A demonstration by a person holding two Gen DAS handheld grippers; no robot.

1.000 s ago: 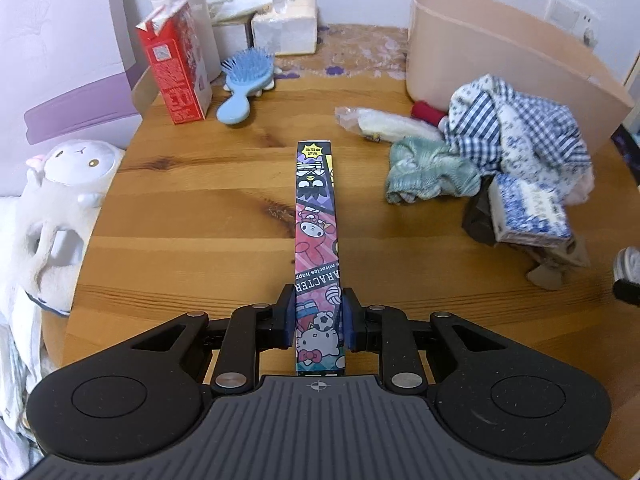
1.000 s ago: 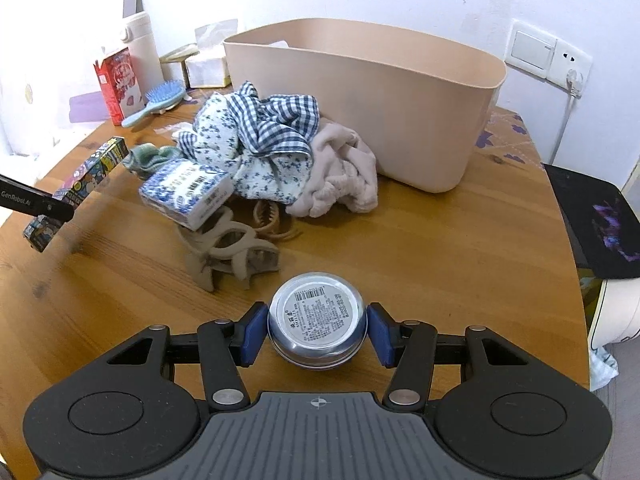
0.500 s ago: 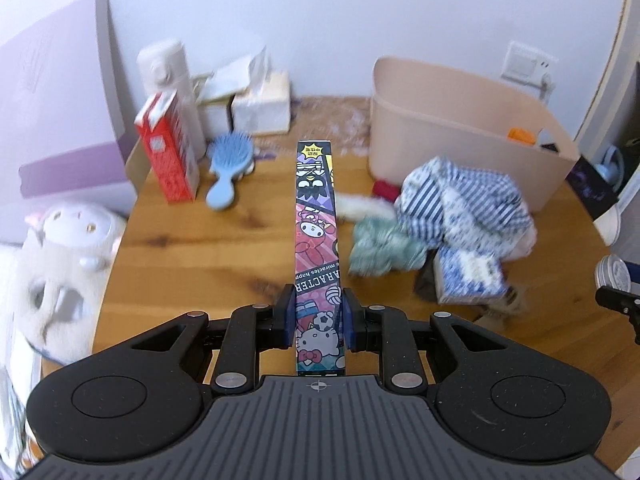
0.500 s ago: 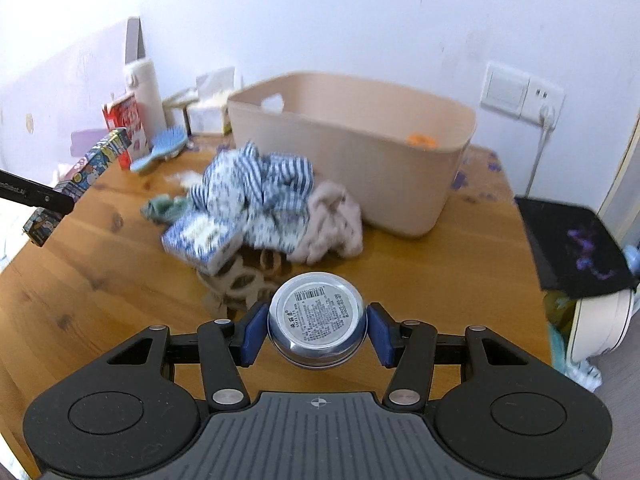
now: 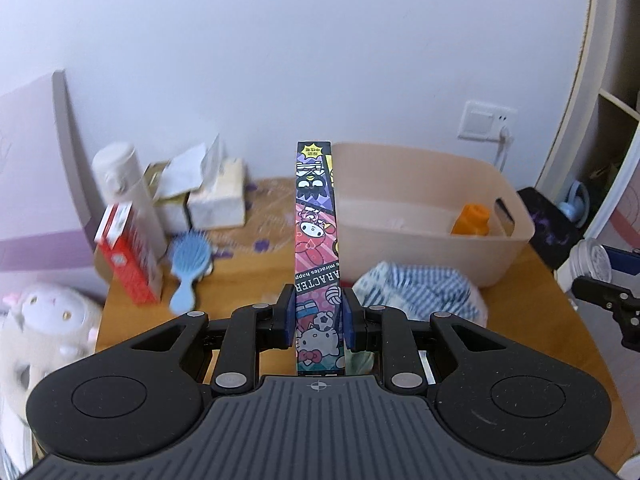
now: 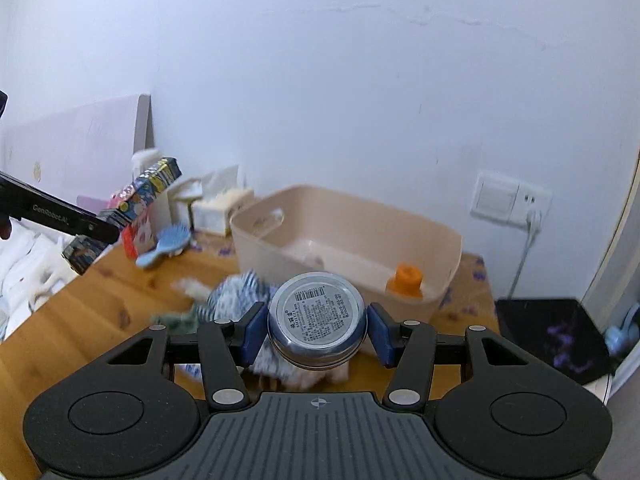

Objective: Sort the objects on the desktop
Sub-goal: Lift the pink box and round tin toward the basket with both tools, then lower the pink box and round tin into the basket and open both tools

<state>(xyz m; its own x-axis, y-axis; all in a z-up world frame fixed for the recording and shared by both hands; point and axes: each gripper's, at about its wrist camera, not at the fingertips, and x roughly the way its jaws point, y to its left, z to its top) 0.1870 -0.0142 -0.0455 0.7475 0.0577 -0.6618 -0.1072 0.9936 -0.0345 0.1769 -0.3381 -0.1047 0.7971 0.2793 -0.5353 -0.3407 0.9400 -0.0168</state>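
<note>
Left hand-held gripper clenched on a long narrow cartoon-printed cardboard box, held above the round wooden bench and pointing toward 12 o'clock. Right hand-held gripper clamped around a round silver metal tin with a printed label, raised over a blurred heap of blue checked cloth. Beige plastic tub at 12 o'clock, holding an orange-capped bottle. Light blue plastic hairbrush beside a red carton at 10 o'clock.
</note>
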